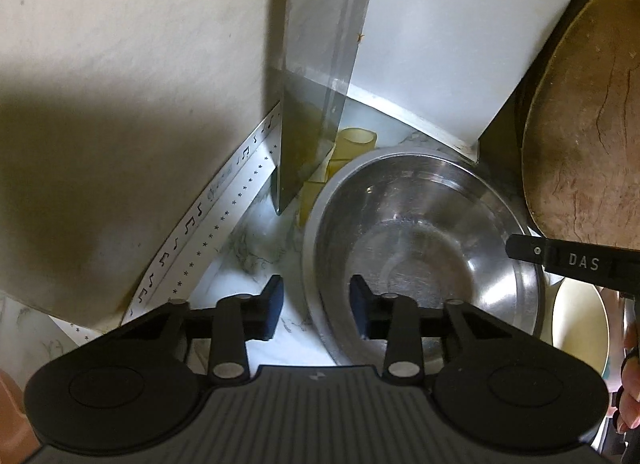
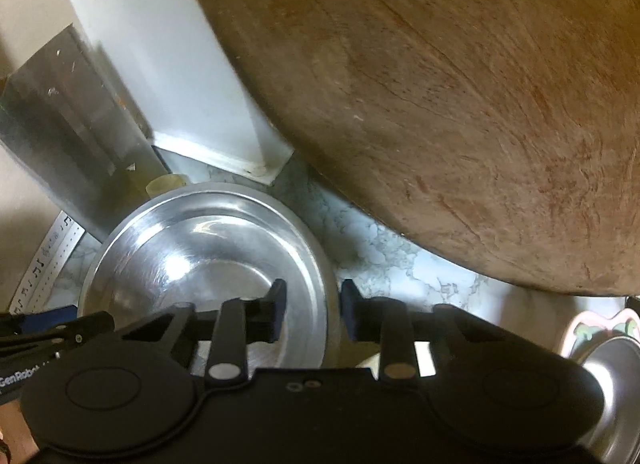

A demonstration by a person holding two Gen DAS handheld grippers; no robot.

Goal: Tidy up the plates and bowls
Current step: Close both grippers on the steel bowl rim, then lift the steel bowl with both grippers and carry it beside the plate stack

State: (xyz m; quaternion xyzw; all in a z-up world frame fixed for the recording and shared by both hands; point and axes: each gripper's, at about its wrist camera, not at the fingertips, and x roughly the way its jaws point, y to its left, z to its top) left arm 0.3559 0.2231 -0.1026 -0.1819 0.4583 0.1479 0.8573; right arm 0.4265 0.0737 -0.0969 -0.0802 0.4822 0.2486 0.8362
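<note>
A steel bowl (image 1: 420, 248) (image 2: 200, 260) sits on the marble counter (image 2: 400, 264) in a corner. My left gripper (image 1: 316, 306) straddles the bowl's left rim, one pad outside over the counter and one inside the bowl. A gap shows on both sides of the rim, so it is open. My right gripper (image 2: 314, 312) straddles the opposite rim the same way; its outer pad is close to the rim and bowl wall shows beside the inner pad. One of the right gripper's fingers (image 1: 560, 258) reaches in over the bowl's far side.
A big round wooden board (image 2: 440, 103) (image 1: 588, 123) leans just right of the bowl. An upright metal sheet (image 1: 320, 63) and a yellowish cup (image 1: 356, 141) stand behind it. A second steel bowl (image 2: 616, 380) and a pink-rimmed plate (image 2: 588, 324) lie at the right. Walls close in at left and behind.
</note>
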